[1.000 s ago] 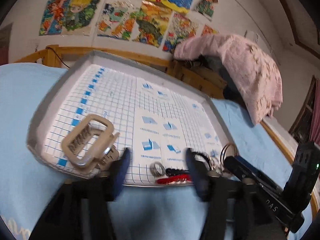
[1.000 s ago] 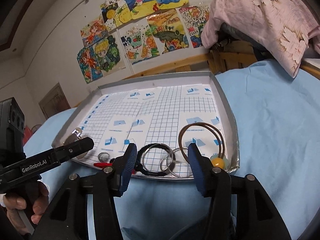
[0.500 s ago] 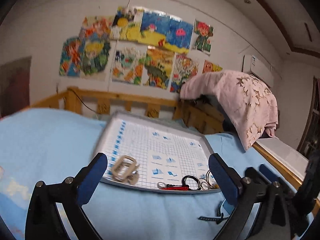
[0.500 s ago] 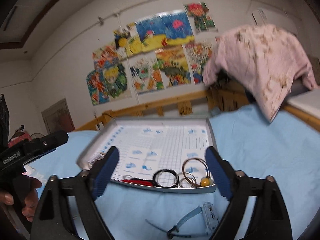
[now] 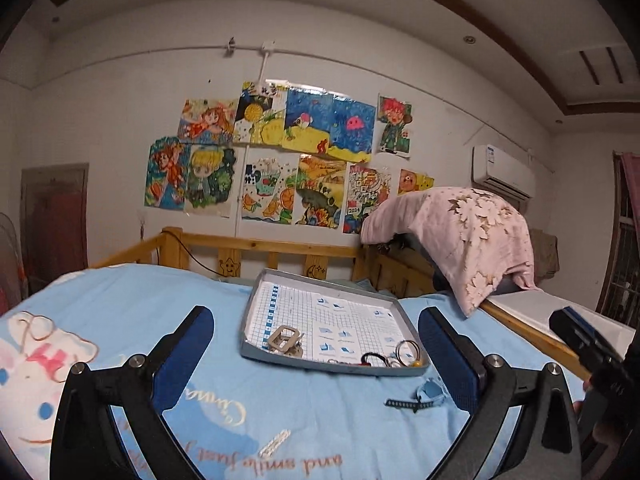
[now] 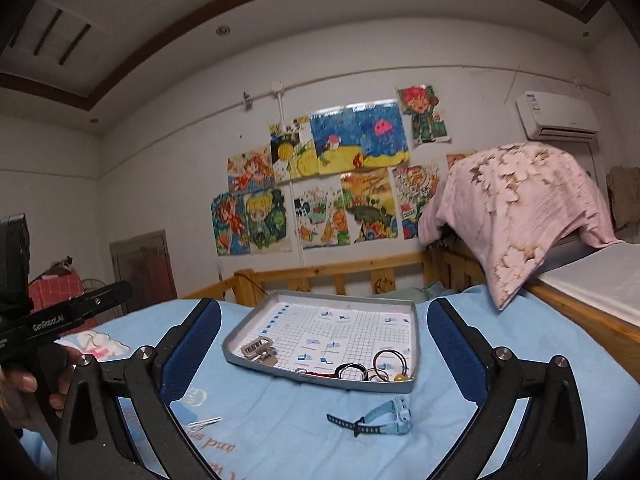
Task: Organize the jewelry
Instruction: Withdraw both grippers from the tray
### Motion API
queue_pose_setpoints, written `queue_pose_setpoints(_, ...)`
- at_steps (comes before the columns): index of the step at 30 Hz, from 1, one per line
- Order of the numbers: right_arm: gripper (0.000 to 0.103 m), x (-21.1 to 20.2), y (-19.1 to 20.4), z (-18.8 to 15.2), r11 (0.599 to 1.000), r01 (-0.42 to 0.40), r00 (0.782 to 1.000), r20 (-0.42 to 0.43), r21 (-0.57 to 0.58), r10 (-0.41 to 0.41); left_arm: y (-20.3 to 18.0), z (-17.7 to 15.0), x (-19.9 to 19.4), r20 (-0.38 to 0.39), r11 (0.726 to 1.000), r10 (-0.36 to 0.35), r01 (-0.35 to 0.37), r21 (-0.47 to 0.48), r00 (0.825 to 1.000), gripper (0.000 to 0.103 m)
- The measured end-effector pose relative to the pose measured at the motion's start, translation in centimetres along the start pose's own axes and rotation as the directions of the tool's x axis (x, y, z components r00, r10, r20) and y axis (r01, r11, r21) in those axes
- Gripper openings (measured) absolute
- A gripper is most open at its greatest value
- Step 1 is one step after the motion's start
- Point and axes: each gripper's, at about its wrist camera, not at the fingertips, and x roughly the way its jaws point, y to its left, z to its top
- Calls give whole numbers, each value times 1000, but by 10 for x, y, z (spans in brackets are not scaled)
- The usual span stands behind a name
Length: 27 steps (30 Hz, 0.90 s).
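my left gripper (image 5: pixel 316 354) and right gripper (image 6: pixel 324 350) were both spread wide and held nothing. the rings (image 6: pixel 386 366) and clip (image 6: pixel 258 348) lay in the tray (image 6: pixel 320 380) ahead; the watch (image 6: pixel 374 420) lay on the sheet (image 6: pixel 280 432) just before it.

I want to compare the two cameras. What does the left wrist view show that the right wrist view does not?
Only the left wrist view shows the cartoon face print on the sheet. Only the right wrist view shows the blue watch whole, and a red box by the door. Both show the tray, the beige hair clip, the rings and a silver hairpin.
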Motion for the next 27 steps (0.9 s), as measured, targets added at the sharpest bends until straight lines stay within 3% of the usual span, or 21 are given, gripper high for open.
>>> queue_pose_setpoints(9, 101, -69, 21, -19, 999, 25, 1000, 9, -23, -24, -10, -30, -57, -2, 999, -4, 4, 38, 1000, 103)
queue_pose_setpoints(18, 101, -120, 38, -71, 999, 21, 998, -53, 41, -18, 5, -75, -113, -35, 999, -28, 30, 36, 999, 103)
queue_pose_setpoints(20, 101, -125, 41, -77, 999, 25, 997, -72, 39, -22, 9, -87, -126, -49, 999, -5, 8, 53, 999, 103)
queue_pose_setpoints(25, 101, -125, 48, -103, 998, 31, 977, -212, 51, -20, 25, -116, -149, -81, 993, 83, -75, 87, 993, 103)
queue_pose_setpoints(27, 101, -125, 52, -106, 999, 34, 975, -222, 30, -26, 31, -120, -153, -89, 994, 95, -89, 69, 991, 103)
